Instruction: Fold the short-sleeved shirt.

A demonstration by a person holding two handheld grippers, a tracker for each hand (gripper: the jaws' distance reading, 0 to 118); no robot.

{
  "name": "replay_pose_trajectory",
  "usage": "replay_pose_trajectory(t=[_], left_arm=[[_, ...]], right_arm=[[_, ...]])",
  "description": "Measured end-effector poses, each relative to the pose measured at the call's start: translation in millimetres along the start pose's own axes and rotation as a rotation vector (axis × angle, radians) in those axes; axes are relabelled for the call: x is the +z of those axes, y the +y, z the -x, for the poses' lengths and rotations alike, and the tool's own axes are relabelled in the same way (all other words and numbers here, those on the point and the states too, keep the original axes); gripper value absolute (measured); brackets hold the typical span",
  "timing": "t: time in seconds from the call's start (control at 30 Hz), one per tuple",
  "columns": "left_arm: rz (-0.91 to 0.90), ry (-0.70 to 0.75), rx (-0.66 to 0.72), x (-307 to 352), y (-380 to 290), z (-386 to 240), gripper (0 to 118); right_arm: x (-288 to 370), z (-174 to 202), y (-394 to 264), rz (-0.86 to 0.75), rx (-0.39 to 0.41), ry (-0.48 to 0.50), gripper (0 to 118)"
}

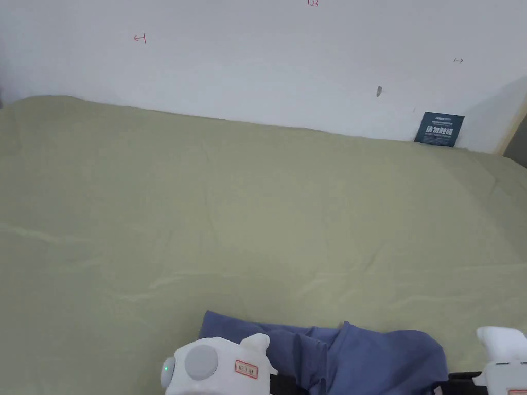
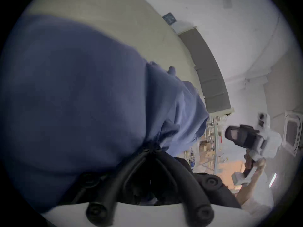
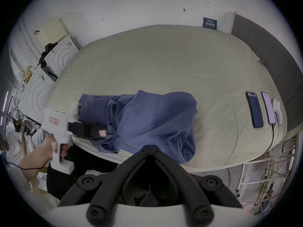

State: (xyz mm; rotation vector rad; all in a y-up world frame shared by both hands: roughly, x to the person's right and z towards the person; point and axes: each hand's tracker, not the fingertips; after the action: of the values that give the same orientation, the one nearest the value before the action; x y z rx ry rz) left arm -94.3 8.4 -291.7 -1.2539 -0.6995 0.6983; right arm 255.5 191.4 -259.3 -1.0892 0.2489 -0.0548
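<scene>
Left gripper (image 2: 150,148) clamped on blue shirt (image 2: 73,91) (bunched); right gripper (image 3: 150,146) closed, empty.

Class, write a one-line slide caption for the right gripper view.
Crumpled blue shirt at the bed's near edge, left gripper at it.

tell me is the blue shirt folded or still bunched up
Bunched up: the blue shirt lies crumpled in loose uneven folds at the bed's near edge.
</scene>
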Motion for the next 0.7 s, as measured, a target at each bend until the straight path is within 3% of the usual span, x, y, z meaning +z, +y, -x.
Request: replay_pose_trajectory(t=[0.23,0.37,0.4,0.5,0.53,0.7], left_arm=[[-0.032,-0.035,0.048,22.5,1.5,-1.4,0],[-0.131,-0.101,0.011,79.9,11.0,5.8,2],[-0.157,-0.106,0.01,99.0,14.9,11.5,10],[-0.227,-0.028,0.019,148.7,17.6,35.2,81],[-0.244,0.005,0.03,161.4,15.9,40.7,100],[-0.258,-0.056,0.089,182.6,6.3,71.4,101]], right_arm=[[-5.6,-1.0,-2.8,0.024,0.005,-0.013,0],[-6.9,-2.3,-0.2,0.031,0.009,-0.014,0],[-8.1,-2.5,1.2,0.032,0.009,-0.015,0],[-12.2,-2.0,4.6,0.037,0.014,-0.017,0],[-13.7,-1.5,5.5,0.04,0.016,-0.016,0],[-22.7,1.9,8.2,0.058,0.021,-0.008,0]])
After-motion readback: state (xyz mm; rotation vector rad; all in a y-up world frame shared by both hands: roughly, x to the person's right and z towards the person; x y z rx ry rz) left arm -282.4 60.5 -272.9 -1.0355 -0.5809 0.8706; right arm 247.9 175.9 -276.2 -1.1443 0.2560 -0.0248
